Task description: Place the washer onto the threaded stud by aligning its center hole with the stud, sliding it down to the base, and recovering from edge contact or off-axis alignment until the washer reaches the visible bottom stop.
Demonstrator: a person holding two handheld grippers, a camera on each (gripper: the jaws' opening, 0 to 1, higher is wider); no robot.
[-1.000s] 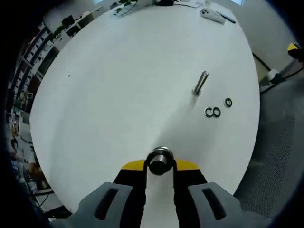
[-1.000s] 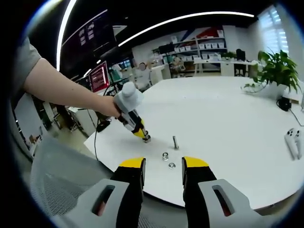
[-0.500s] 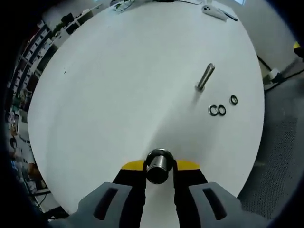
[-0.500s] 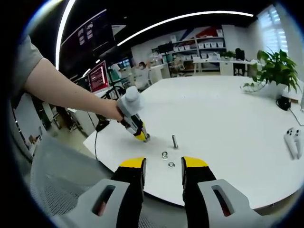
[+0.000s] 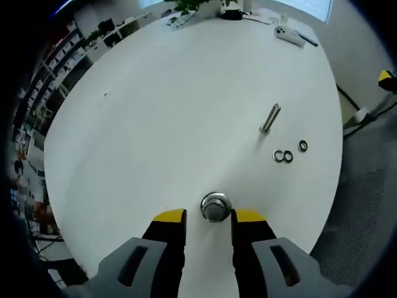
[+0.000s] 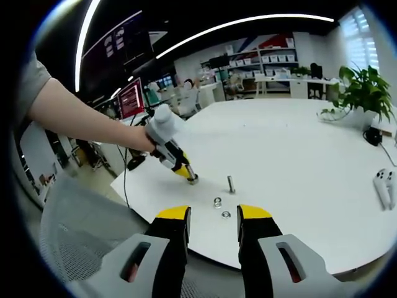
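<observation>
- In the left gripper view, our left gripper (image 5: 208,218) hangs over the white desk (image 5: 161,112) with its yellow-tipped jaws spread, and a short stud (image 5: 215,207) stands on end on the desk between the tips; we cannot tell whether either jaw touches it.
- Further across the desk a second stud (image 5: 270,118) stands upright, well apart from the first.
- Just beside that second stud lie three small washers: a touching pair (image 5: 283,156) and a single washer (image 5: 303,145) a little apart from them, all flat on the desk and none on a stud.
- Near the far edge of the desk we see a pale handheld controller (image 5: 289,35) and a potted plant (image 5: 195,5).
- In the right gripper view, our right gripper (image 6: 214,217) is held off the near edge of the desk (image 6: 291,155), its jaws spread with nothing between them.
- There we see the left gripper (image 6: 189,178) reaching in from the left, held by a hand (image 6: 141,140), its tips down at the short stud (image 6: 193,180) on the desk.
- The upright stud (image 6: 231,184) stands to the right of it, and the washers (image 6: 221,208) lie on the desk between that stud and our right gripper.
- A grey mesh chair back (image 6: 74,242) sits below the desk edge, and a leafy plant (image 6: 360,90) and a controller (image 6: 384,186) rest at the right side of the desk.
</observation>
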